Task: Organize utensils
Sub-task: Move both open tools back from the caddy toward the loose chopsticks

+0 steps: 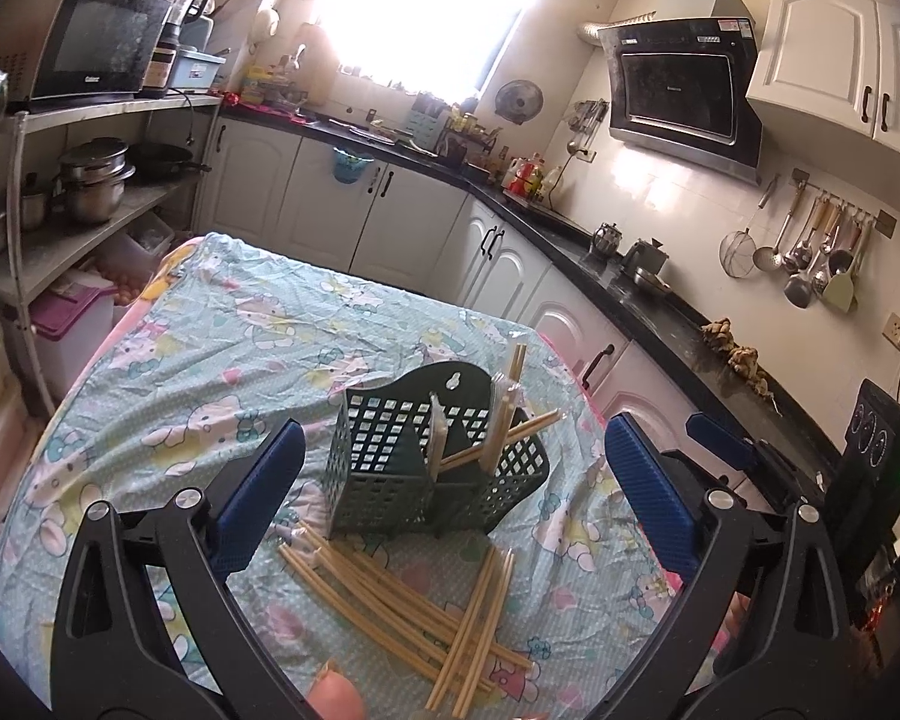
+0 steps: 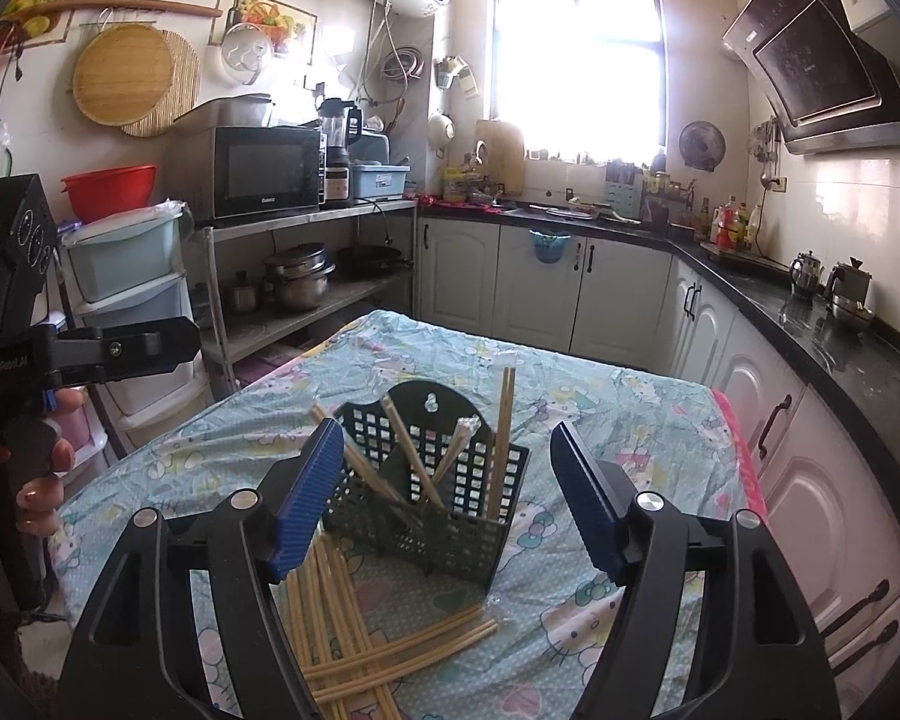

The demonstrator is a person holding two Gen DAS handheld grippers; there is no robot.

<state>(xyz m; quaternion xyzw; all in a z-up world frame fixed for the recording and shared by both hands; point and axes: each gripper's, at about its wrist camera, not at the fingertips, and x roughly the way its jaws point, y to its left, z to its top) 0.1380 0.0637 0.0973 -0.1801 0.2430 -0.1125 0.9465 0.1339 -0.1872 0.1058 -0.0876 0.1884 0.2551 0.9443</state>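
The green caddy [image 2: 432, 480] stands mid-worktop, some chopsticks already upright inside; loose chopsticks [image 1: 414, 606] lie crossed toward the near edge. Left gripper [image 1: 450, 498] and right gripper [image 2: 444, 504]: jaws wide, both empty. Lift a top stick by one end, avoiding the tangle

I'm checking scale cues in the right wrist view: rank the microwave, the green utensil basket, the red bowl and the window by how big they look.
1. window
2. green utensil basket, though it is nearest the camera
3. microwave
4. red bowl
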